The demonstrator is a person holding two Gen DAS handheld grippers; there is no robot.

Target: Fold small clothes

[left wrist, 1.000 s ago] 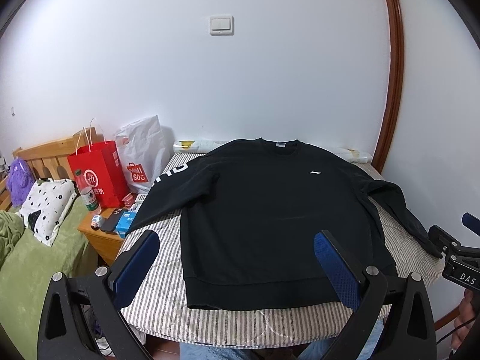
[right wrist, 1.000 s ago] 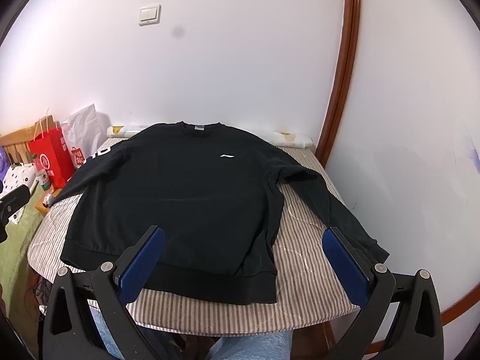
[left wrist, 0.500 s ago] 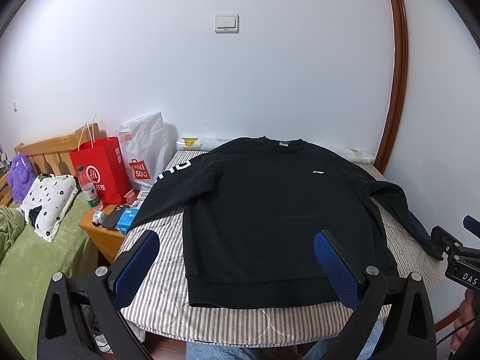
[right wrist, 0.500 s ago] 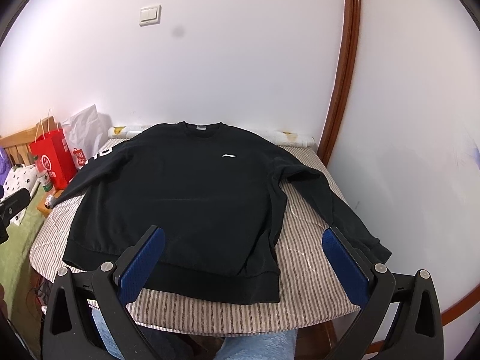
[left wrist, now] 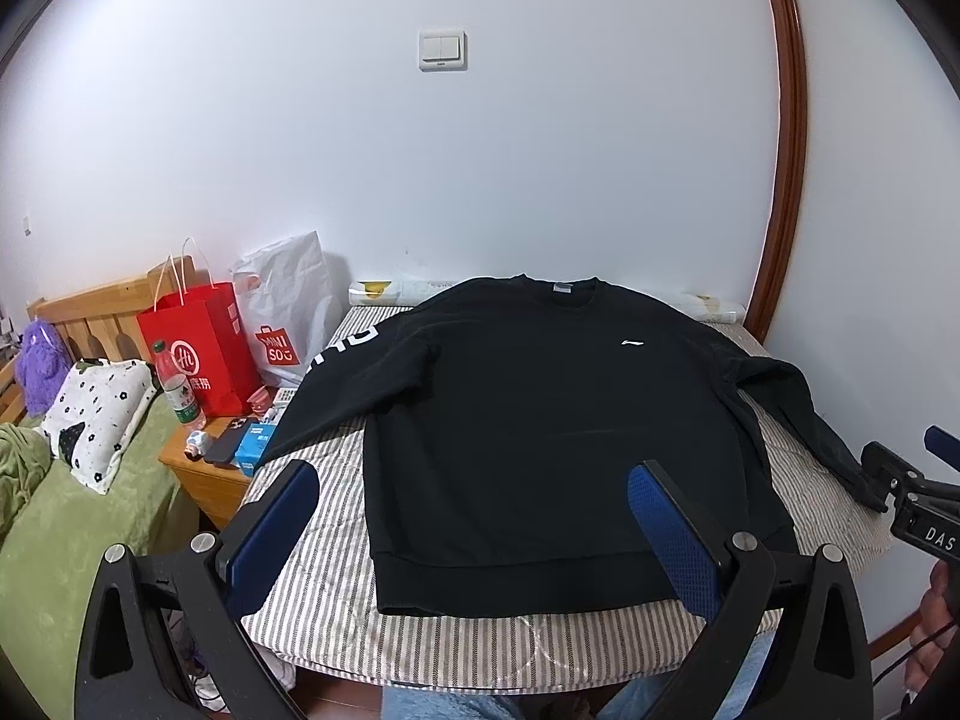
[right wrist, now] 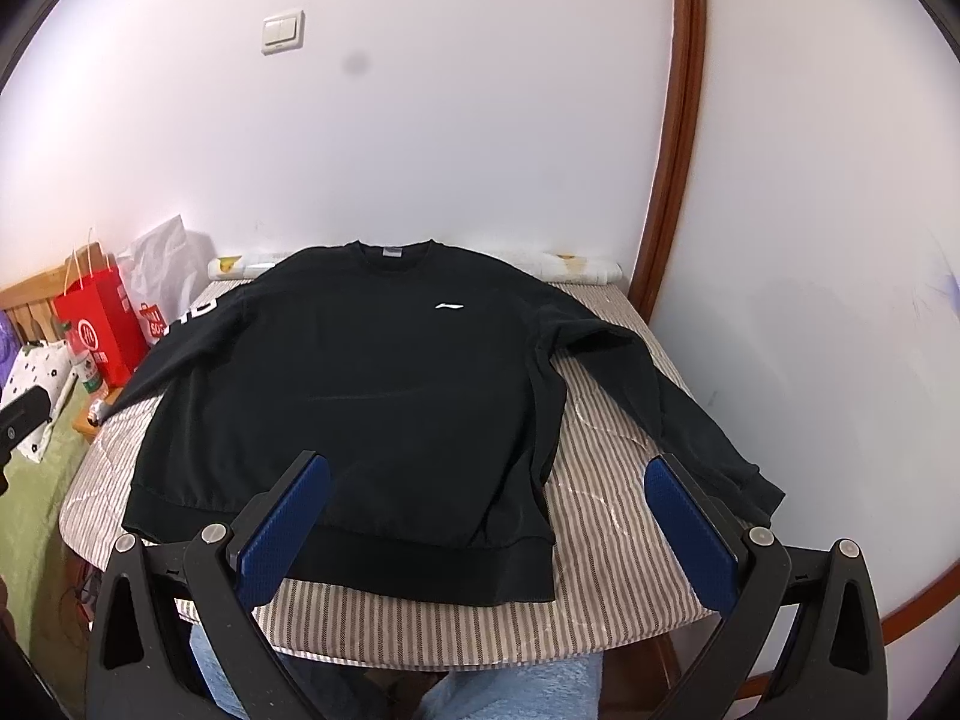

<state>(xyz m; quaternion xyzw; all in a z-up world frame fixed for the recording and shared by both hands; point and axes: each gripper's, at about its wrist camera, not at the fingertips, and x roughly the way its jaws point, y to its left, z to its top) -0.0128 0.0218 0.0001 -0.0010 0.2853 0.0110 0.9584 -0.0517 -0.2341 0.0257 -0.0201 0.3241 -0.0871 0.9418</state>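
Black sweatshirt point(left wrist: 540, 420) lies spread flat at frame centre on the striped tabletop point(left wrist: 336, 612), while left gripper point(left wrist: 480, 540) and right gripper point(right wrist: 486, 528) hover at the lower edge, jaws wide apart, holding nothing.

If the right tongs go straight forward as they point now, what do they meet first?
Most likely the black sweatshirt spread on the striped table. The open right tongs aim at its lower right part, though depth is unclear.
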